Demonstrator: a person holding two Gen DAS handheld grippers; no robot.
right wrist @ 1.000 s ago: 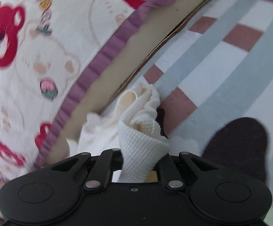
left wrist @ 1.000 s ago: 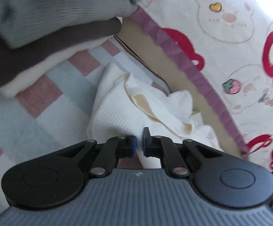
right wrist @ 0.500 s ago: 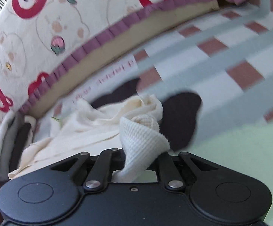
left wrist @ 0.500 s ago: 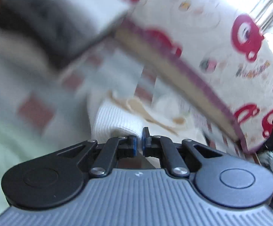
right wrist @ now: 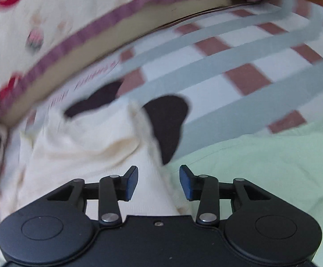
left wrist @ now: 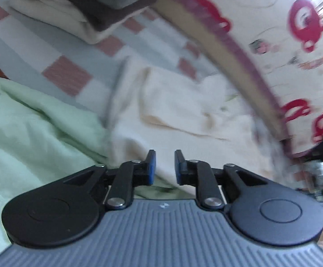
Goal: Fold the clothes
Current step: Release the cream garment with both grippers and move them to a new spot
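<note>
A cream-white knit garment (left wrist: 183, 115) lies spread and rumpled on the checked bed sheet (left wrist: 68, 75), its near edge over a pale green cloth (left wrist: 34, 129). My left gripper (left wrist: 163, 166) hovers over that near edge; its jaws are opening and nothing is pinched between them. In the right wrist view the same garment (right wrist: 83, 146) runs under my right gripper (right wrist: 159, 182). Its jaws are opening too, with the cloth lying below the gap and neither pad pressing it. A dark garment (right wrist: 168, 120) shows from under the cream one.
A stack of folded clothes (left wrist: 81, 6), cream, dark brown and grey, sits at the far left. A cushion printed with red bears (left wrist: 295, 51) and edged in purple borders the sheet at the back. The pale green cloth (right wrist: 261, 166) covers the near right.
Both grippers were shut on the cream garment and pulled it out from beside the cushion. Now both have let go, and the garment lies spread on the sheet and green cloth.
</note>
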